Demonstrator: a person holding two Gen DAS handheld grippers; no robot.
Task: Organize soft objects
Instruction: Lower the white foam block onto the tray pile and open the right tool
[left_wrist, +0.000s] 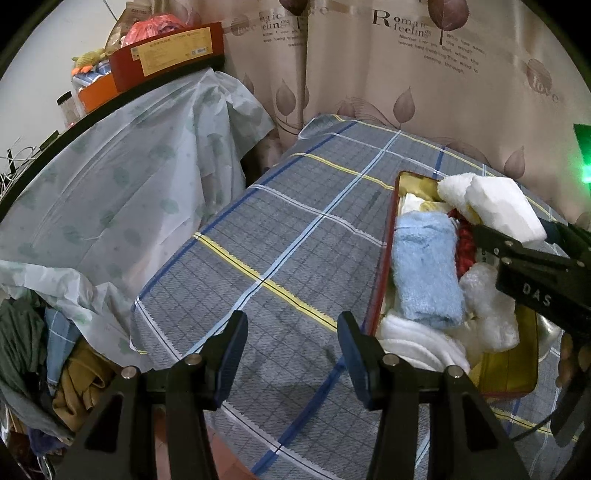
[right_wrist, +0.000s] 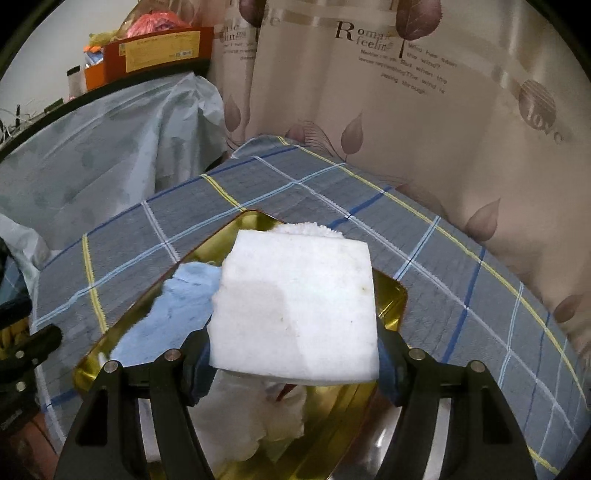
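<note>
Plaid-covered table lies bare across its left and middle, curtain close behind the far edge. Red-rimmed tin sits at right, crowded — blue towel, white cloths. Right claw is clamped on a white foam block above the tin. Left claw stands open, holding nothing, just beside the tin's near-left rim.

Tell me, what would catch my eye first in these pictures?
A white foam block fills the right wrist view, clamped in the right tool above a red tin. The tin holds a rolled blue towel and sits on a grey plaid cloth.
</note>
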